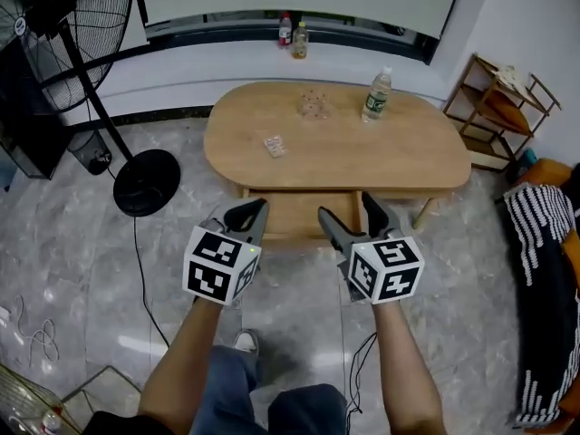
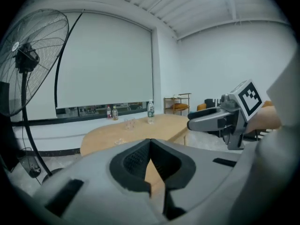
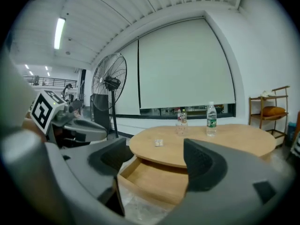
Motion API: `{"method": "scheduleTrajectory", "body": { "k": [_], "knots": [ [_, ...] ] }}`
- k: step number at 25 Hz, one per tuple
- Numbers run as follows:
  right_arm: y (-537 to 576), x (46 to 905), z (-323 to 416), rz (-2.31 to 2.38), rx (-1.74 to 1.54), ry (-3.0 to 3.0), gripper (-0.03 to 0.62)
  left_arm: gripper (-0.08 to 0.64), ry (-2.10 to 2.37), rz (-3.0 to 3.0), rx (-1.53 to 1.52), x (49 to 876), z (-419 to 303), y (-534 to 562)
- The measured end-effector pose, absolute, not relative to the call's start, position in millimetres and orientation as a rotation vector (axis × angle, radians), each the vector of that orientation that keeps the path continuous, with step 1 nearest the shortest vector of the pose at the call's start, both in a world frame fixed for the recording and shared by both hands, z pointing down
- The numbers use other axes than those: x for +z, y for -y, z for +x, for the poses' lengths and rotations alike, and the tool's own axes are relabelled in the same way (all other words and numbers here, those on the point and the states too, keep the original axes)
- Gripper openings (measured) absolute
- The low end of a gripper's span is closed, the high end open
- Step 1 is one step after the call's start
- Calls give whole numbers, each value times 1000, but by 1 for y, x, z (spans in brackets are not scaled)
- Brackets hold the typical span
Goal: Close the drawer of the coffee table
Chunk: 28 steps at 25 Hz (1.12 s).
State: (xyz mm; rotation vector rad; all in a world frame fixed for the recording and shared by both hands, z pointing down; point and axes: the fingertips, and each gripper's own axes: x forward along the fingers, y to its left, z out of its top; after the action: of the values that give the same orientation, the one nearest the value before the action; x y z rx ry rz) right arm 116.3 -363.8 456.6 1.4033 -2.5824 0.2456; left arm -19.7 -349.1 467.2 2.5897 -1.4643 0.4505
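Grey stone floor runs under a low oval wooden bench (image 1: 362, 152), with a standing fan (image 1: 68, 25) off to my left and a water bottle (image 1: 378, 95) on the far side of the top. The drawer (image 1: 299, 216) stands pulled out from under the near edge, toward me. Its long front edge runs crosswise to the line I point along, so the push must go straight ahead.

My left tongs (image 1: 254, 211) are clenched tip to tip on nothing. My right tongs (image 1: 347, 208) are released and spread wide, and the open drawer (image 3: 159, 177) shows between them, lower and just ahead. I judge the right squarer to the drawer front. The left sits toward its left end.

From the head view both tongs cover the drawer's near corners. No view shows its outer face or any handle.
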Motion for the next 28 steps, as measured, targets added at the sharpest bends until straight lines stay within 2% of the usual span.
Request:
{"method": "scheduleTrajectory", "body": {
  "k": [6,12,22,28],
  "knots": [
    [365,536,106,1374,191,2617,370,2,1505,2556,377,551,-13,354],
    [358,597,104,1355,193,2651,370,2,1635,2549,360,589,-24,348],
    [342,655,95,1392,321,2682,370,2,1723,2577,347,594,-38,338],
    [341,688,89,1432,459,2725,370,2,1646,2566,287,608,-22,335]
  ]
}}
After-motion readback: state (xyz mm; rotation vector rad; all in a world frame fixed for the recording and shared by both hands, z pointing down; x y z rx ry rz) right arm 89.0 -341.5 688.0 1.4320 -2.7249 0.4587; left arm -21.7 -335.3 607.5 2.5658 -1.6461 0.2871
